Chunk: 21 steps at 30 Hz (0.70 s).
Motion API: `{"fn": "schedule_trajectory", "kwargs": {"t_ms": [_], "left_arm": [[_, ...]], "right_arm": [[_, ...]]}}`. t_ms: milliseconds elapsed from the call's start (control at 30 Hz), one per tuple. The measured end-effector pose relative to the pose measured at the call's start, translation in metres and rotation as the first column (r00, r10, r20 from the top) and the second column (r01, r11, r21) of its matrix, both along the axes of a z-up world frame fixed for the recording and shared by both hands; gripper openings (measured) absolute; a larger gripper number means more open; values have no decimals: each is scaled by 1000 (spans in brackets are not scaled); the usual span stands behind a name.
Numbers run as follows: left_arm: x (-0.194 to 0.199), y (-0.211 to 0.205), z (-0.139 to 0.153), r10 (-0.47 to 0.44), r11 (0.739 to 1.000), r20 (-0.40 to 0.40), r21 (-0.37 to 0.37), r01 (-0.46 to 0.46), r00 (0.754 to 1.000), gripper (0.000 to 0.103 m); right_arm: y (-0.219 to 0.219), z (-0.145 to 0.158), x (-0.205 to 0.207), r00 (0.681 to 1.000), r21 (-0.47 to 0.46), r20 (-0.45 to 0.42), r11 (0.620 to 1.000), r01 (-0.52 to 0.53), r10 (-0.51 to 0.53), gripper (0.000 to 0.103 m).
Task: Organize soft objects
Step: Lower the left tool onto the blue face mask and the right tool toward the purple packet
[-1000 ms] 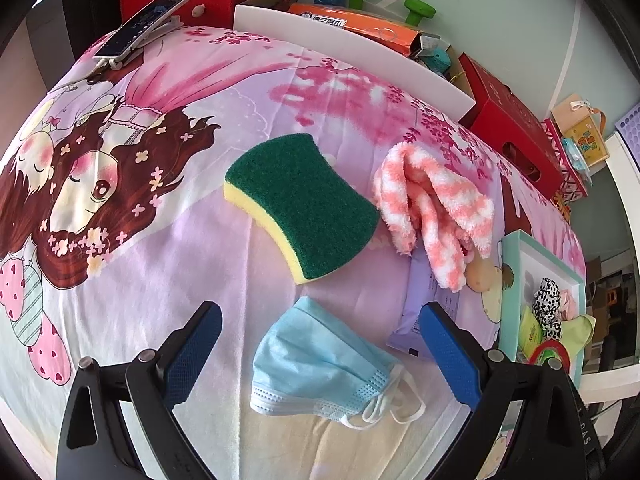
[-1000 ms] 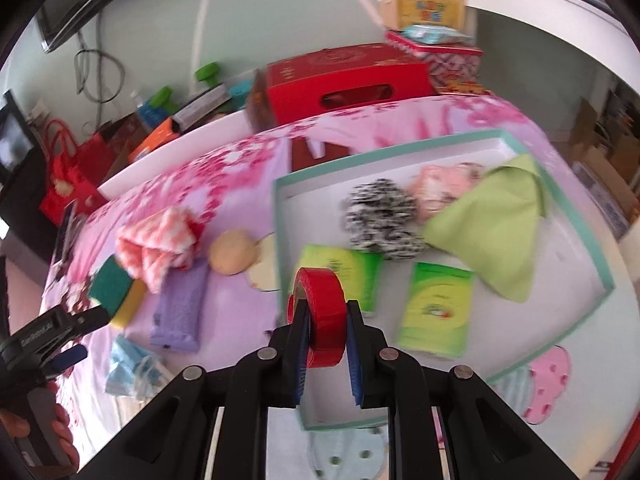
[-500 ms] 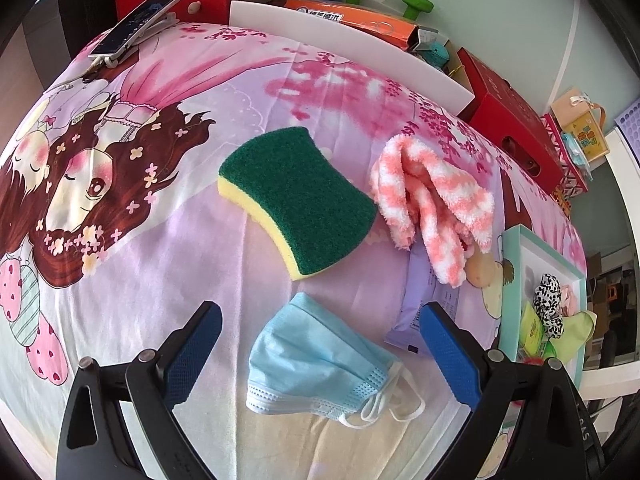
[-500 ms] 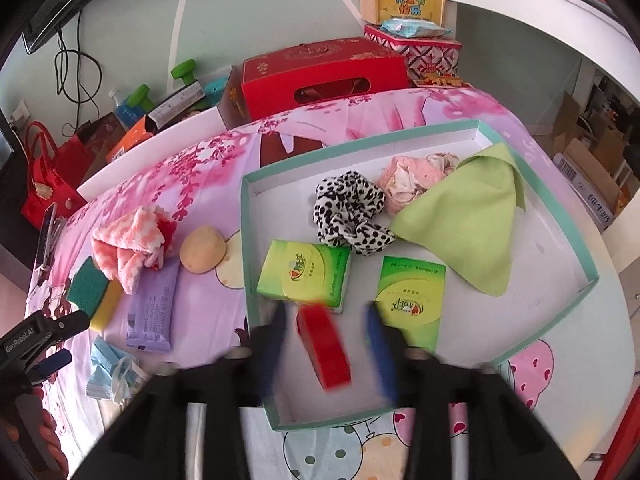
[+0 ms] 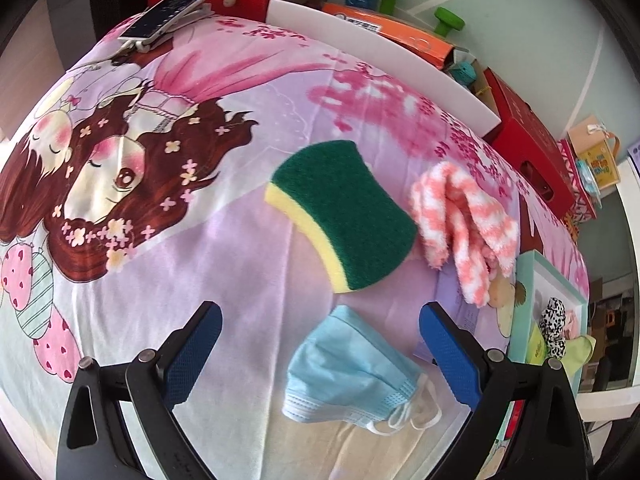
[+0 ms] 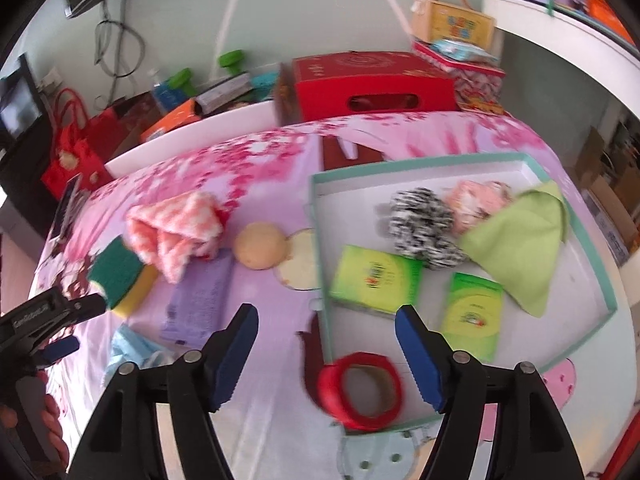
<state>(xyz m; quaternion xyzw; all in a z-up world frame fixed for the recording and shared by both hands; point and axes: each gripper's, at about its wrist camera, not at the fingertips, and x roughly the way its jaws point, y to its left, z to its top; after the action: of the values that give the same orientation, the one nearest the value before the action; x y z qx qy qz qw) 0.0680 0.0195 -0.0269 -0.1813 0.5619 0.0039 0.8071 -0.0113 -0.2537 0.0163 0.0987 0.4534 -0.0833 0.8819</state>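
Observation:
My right gripper [image 6: 326, 344] is open and empty above the near left corner of the teal-rimmed tray [image 6: 604, 276]. A red tape roll [image 6: 360, 390] lies in that corner just below the jaws. The tray also holds two green tissue packs [image 6: 376, 278], a leopard scrunchie [image 6: 420, 222], a pink cloth [image 6: 476, 200] and a green cloth [image 6: 520, 240]. My left gripper [image 5: 320, 354] is open over the bedspread, with a blue face mask [image 5: 352, 372] between its fingers. Beyond it lie a green and yellow sponge [image 5: 344, 212] and a pink striped sock [image 5: 464, 220].
A purple wipes pack [image 6: 198, 300] and a tan ball [image 6: 260, 246] lie left of the tray. A phone on a stand [image 5: 172, 10] sits at the bed's far edge. A red box [image 6: 372, 84], bags and dumbbells stand behind the bed.
My right gripper opened and let go of the red tape roll, which dropped into the tray's near corner. My left gripper drifted left, so the mask now sits nearer its right finger.

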Motion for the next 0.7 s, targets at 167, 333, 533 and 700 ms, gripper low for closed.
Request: {"fn": "schedule_trajectory", "kwargs": {"t_ms": [167, 333, 533, 700], "left_arm": [[-1, 3, -2, 5, 1000, -7, -2, -5, 1000, 99], [-1, -1, -10, -8, 1000, -42, 12, 9, 999, 99], [-1, -7, -23, -29, 998, -96, 45, 34, 995, 99], [-3, -9, -31, -45, 997, -121, 54, 52, 992, 99]], "right_arm": [[26, -3, 8, 997, 8, -6, 997, -72, 72, 74], [42, -12, 15, 993, 14, -30, 993, -116, 116, 74], [55, -22, 23, 989, 60, -30, 988, -146, 148, 75], [55, -27, 30, 989, 85, -23, 986, -143, 145, 75]]}}
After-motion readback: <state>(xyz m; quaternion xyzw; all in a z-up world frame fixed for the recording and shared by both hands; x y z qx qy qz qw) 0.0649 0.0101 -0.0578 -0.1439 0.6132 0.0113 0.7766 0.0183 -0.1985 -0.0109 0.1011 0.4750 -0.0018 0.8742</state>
